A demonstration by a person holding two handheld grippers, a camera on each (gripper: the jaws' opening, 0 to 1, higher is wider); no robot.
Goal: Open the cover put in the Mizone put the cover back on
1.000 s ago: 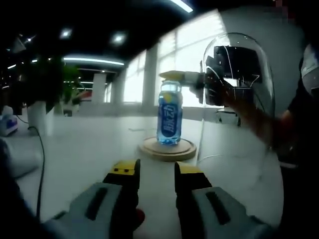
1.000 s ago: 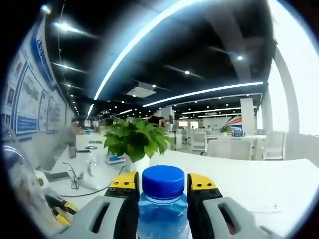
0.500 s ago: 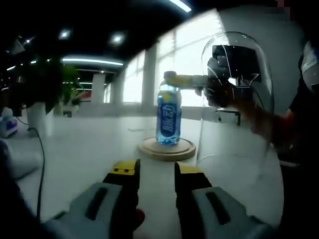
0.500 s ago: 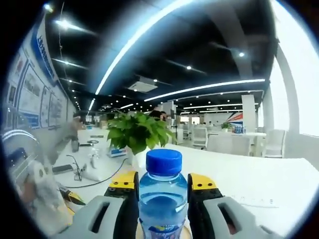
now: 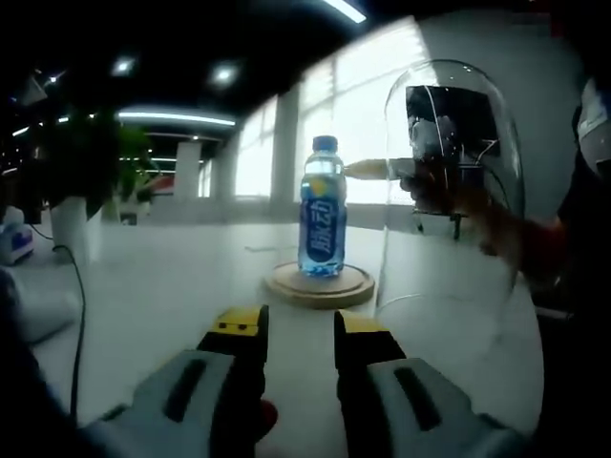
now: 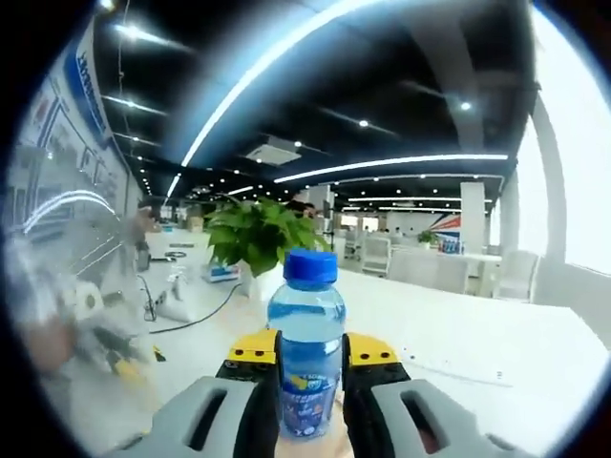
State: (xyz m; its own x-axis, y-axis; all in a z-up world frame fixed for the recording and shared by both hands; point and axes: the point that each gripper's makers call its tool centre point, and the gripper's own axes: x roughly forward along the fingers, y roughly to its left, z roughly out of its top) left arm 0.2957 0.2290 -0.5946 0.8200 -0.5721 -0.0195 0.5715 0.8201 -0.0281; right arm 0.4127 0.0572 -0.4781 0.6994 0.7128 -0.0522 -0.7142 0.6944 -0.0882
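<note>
**Bottle is on its stand — now the glass cover goes back**

The Mizone bottle [image 5: 323,208] stands straight up on the round wooden base [image 5: 320,285], right in the middle of it. The base sits on the white table [image 5: 162,286].

In the right gripper view, the right gripper [image 6: 311,355] has its two yellow-tipped jaws on either side of the bottle [image 6: 306,345], low down. They look very close to the bottle, but I cannot tell if they are pinching it or have let go. In the left gripper view that same gripper is seen from the side, reaching in at the level of the bottle's shoulder.

The left gripper [image 5: 300,329] hangs over the table, near the base but not touching it. Its jaws are spread with a gap between them and hold nothing.

The clear glass cover [image 5: 449,191] stands on the table just beside the base, on its right in the left gripper view.

How to do this step well, I think:

- Let go of the bottle softly and pull straight back — a bump could tip it.
- Check the bottle is steady first.
- Then lift the cover high, over the blue cap [image 6: 310,266], and bring it straight down.
- Set its rim evenly on the wooden base.
</note>
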